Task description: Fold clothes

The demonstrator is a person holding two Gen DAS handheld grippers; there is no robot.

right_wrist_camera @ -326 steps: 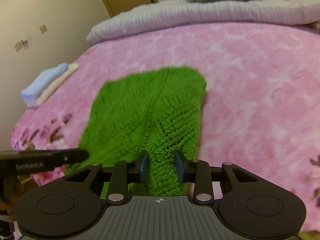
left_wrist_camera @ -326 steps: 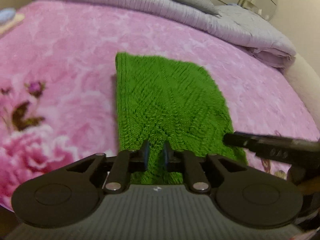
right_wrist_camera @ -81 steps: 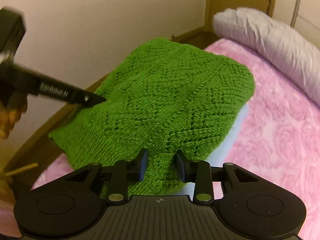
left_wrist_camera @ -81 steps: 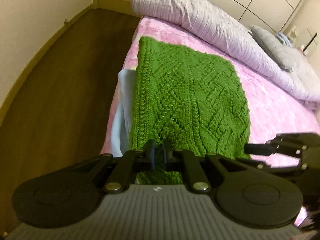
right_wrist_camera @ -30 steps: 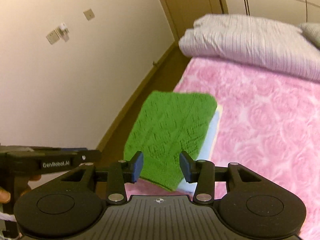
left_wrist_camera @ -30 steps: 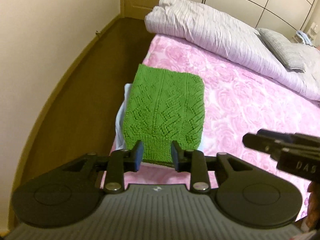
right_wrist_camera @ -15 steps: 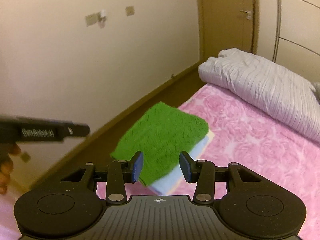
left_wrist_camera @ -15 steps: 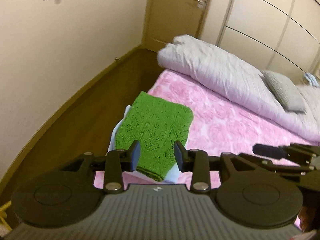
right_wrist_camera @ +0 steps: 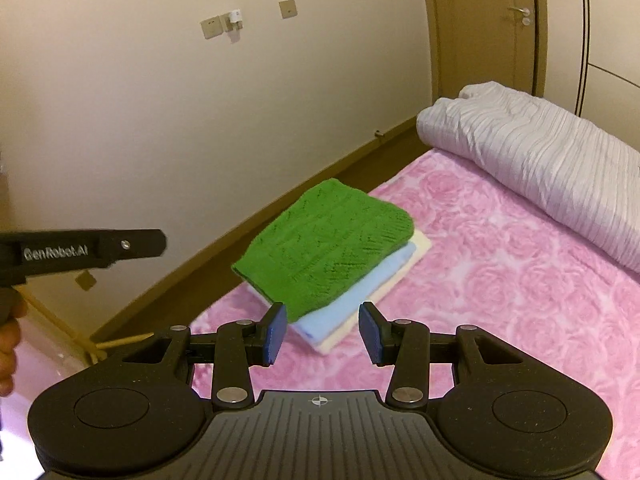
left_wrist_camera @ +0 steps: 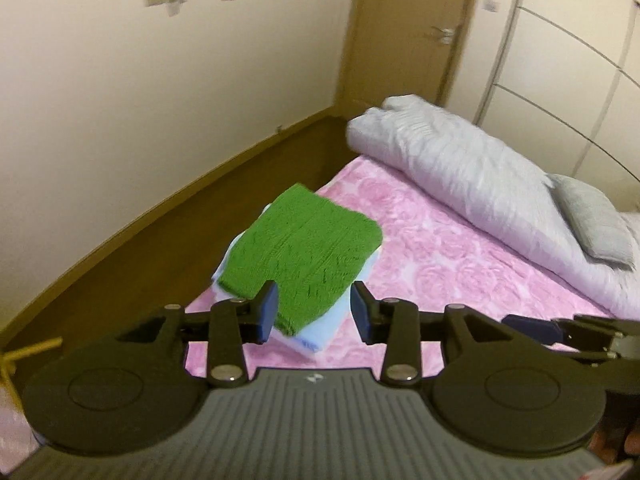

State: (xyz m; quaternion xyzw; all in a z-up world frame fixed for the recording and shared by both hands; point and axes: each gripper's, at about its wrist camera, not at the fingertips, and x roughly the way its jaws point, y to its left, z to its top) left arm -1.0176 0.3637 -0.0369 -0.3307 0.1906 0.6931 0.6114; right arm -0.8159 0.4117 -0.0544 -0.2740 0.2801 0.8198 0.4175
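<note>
Nearest the cameras, the left gripper [left_wrist_camera: 313, 312] and the right gripper [right_wrist_camera: 322, 334] are both held in the air above the bed with their jaws spread apart and nothing between them. In the right wrist view the left gripper shows again at the left edge, with part of a hand below it.

Just beyond the fingertips, near the corner of the pink floral blanket [right_wrist_camera: 500, 300], lies the green knit garment [right_wrist_camera: 326, 246]. It is folded into a compact rectangle with squared edges and sits on top of a pale blue folded piece [right_wrist_camera: 360, 294], which in turn rests on a cream folded piece [right_wrist_camera: 420, 246]: a stack of 3.

Farther back, a rolled grey duvet [left_wrist_camera: 460, 168] and a grey pillow [left_wrist_camera: 596, 220] lie across the bed, with the wall, door and wardrobe behind.

As a judgement, the green garment already lies as the task wants it, folded and stacked, and neither gripper touches it. No unfolded clothing shows in either view, so what may be left cannot be told from here.
</note>
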